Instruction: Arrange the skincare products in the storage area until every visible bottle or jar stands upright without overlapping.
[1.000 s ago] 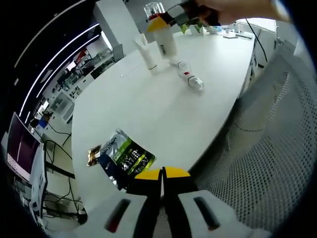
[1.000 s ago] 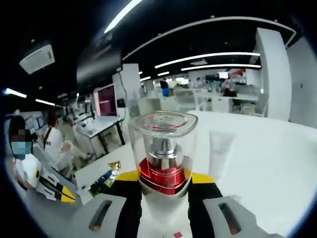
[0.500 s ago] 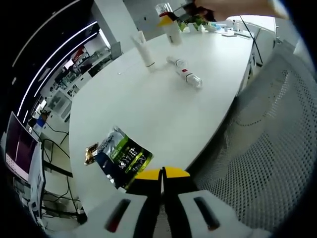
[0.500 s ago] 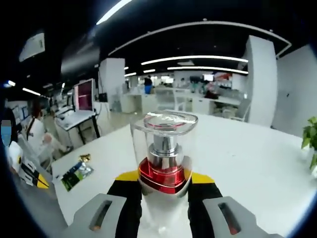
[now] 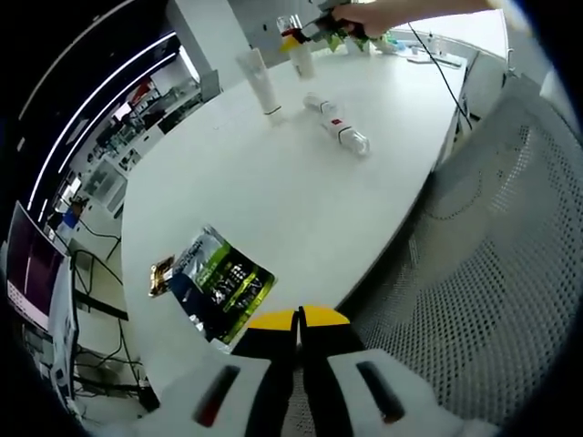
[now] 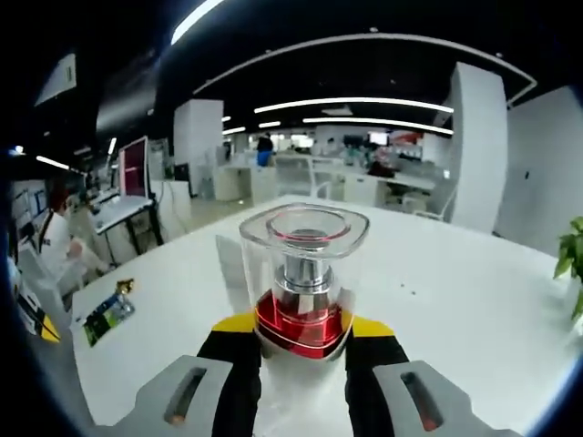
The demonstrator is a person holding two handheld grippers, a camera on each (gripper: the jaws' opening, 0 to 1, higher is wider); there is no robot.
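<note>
- Gripping a clear-capped pump bottle [image 6: 305, 282], the right claw [image 6: 303, 341] held it upright over the white bench [image 6: 437, 319].
- Left claw [image 5: 298, 320] sat fully closed, empty, at bench edge.
- Fallen bottle [image 5: 337, 129] lay at 12 o'clock, near standing tube [image 5: 257, 82].

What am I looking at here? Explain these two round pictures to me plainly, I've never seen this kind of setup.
There is no robot. A person holds a two-jaw tool in each hand, and a fisheye camera rides on each, looking along its jaws.

In the left gripper view, the left tool has its jaws together, holding nothing, at the edge of a white table. On the table lie a green and black packet and a bottle on its side; a white tube stands upright. At the far end a hand holds the right tool.

In the right gripper view, the right tool grips a pump bottle with a clear cap and red collar.
</note>
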